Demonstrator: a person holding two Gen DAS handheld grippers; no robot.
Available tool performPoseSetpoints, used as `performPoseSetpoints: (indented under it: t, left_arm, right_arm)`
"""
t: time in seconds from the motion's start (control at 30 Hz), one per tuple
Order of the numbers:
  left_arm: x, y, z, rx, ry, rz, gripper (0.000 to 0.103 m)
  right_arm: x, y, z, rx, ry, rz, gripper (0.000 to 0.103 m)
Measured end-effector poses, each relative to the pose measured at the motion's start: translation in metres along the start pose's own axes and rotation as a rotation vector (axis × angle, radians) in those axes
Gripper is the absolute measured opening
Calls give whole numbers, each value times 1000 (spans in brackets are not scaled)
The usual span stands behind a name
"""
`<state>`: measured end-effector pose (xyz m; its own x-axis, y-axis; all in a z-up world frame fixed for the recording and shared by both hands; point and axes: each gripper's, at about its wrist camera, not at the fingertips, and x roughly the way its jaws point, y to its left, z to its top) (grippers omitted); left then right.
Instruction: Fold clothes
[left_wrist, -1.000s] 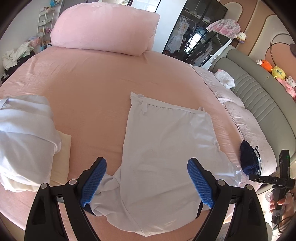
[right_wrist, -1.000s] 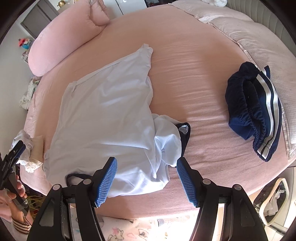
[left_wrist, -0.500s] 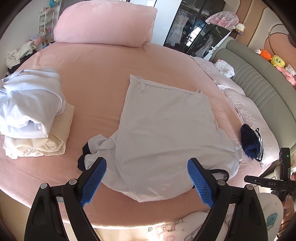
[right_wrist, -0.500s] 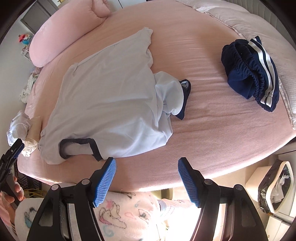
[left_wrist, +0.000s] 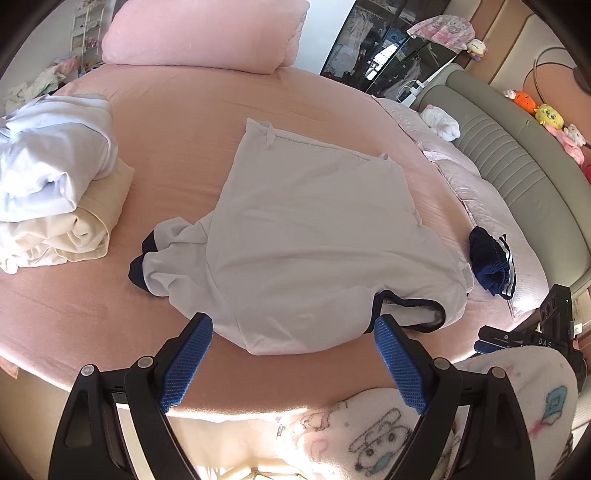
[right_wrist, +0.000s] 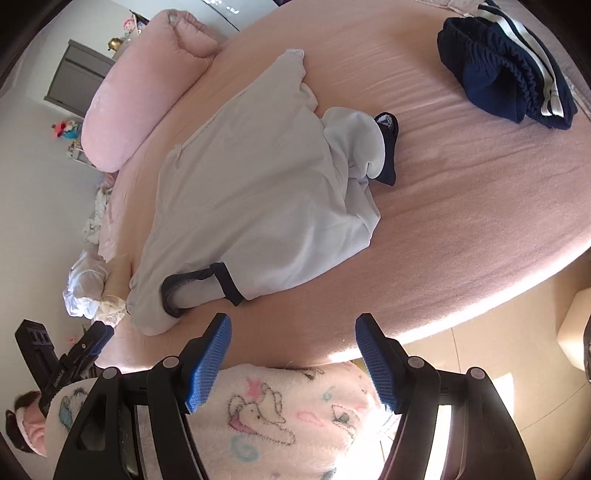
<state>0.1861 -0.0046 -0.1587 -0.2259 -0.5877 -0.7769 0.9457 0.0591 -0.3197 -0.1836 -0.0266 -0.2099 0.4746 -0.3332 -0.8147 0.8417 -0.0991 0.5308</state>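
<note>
Risk: the white T-shirt (left_wrist: 314, 236) lies face-down near the rim of the round pink bed (left_wrist: 184, 122) with its navy-trimmed collar (left_wrist: 406, 314) toward the edge, so a grasp that catches only 1 layer, or a pull toward the edge, would likely drag it off or fold it crooked. Both sleeves (right_wrist: 354, 147) are bunched with navy cuffs showing, the body is mildly creased, the hem points toward the pink pillow (left_wrist: 207, 33). Left hand-held gripper (left_wrist: 291, 365) and right hand-held gripper (right_wrist: 293, 363) hover beyond the bed's edge, released, nothing between the blue pads.
</note>
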Motion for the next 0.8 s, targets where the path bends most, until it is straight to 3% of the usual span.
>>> performPoseSetpoints:
  t: [0.1,0.27,0.37,0.47,0.63,0.8]
  left_arm:
    - [-7,3,-1,24,-8,19,90]
    - [-17,12,6,23,-3,-52,90]
    - [-17,11,20,21,10,-136,90]
    - [-1,9,29,48,62,-99,90]
    - [22,23,26,-16,128,-87,90]
    - [35,38,18,-72,202,-90,90]
  right_arm:
    - [-8,-9,-2,9,-41,36,69]
    - [-23,-22,6,18,-79,70,69]
    - [-29,-28,16,41,-77,96,69]
    - [-23,-38,32,91,-50,188,75]
    - [2,-44,42,105,-35,120,76]
    - [26,-57,43,170,2,180,77]
